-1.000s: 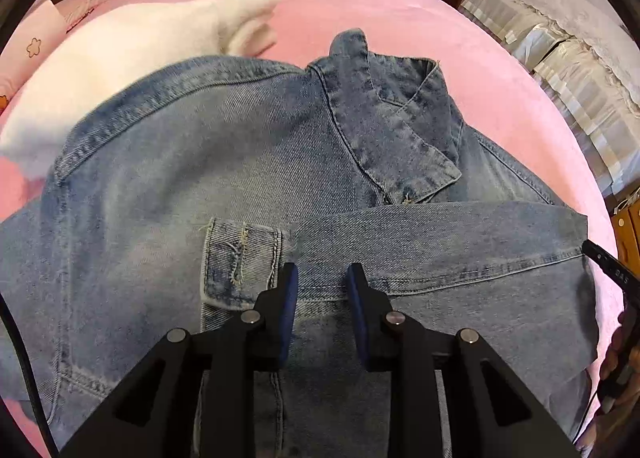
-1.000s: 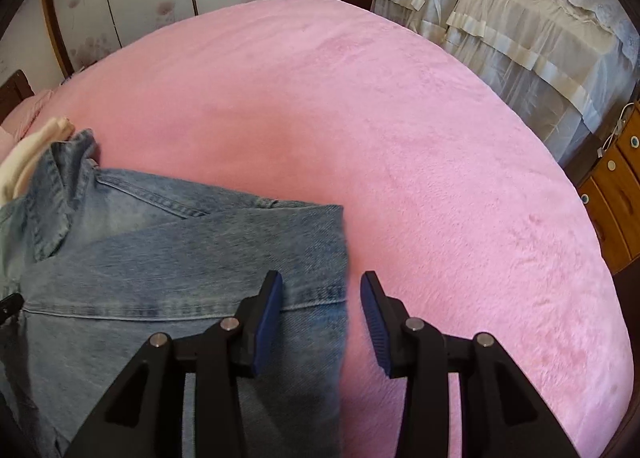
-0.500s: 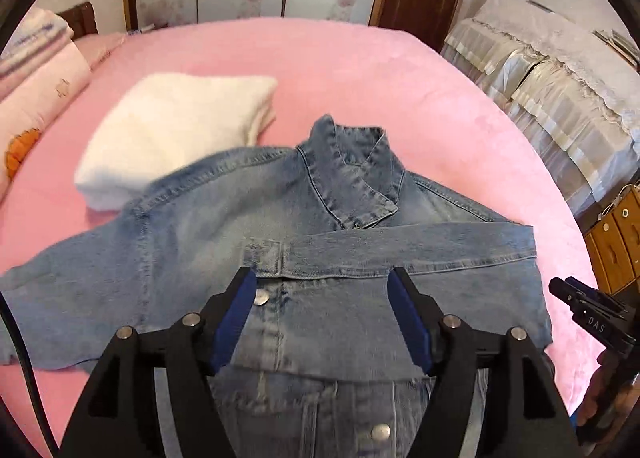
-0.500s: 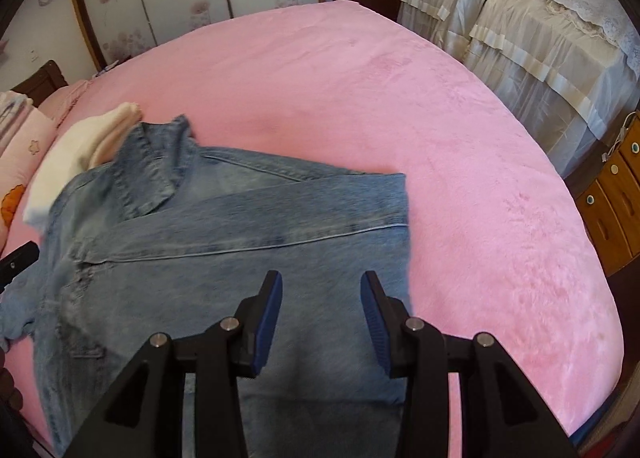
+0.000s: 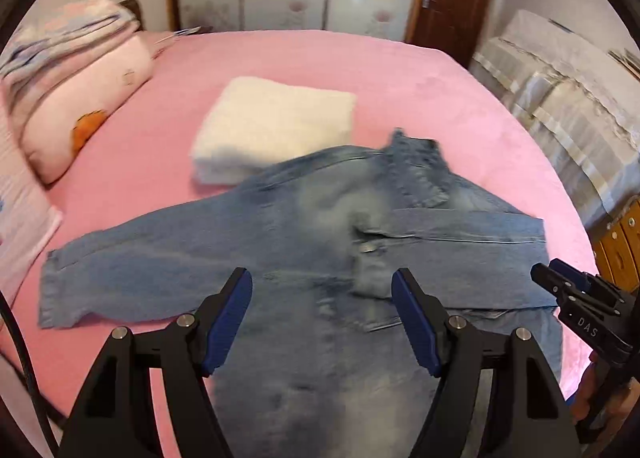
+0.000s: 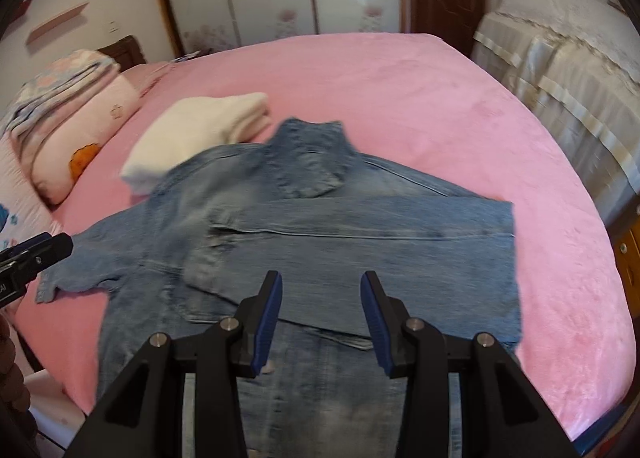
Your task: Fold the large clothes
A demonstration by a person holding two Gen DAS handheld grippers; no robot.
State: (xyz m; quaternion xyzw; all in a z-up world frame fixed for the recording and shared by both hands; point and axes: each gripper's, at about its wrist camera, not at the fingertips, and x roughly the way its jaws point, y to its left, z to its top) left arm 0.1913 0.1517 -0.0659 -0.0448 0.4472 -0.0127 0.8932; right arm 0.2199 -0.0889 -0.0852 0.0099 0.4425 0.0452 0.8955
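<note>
I see the denim jacket (image 5: 320,242) lying flat on the pink bedspread (image 5: 400,74), one sleeve folded across its chest, its shoulder overlapping a folded white towel (image 5: 276,122). My left gripper (image 5: 322,318) has just been opening and stands wide above the denim, holding nothing. My right gripper (image 6: 321,314) hovers partly open, empty.

Denim jacket (image 5: 304,242): one — spread flat on the bed
Folded white garment (image 5: 276,122): one
Pillows (image 5: 84,98): one plain to see — others at the edge too blurred to count
Bed (image 5: 400,74): one, pink cover
Grippers: two, each with two blue-padded fingers (image 5: 228,314)
</note>
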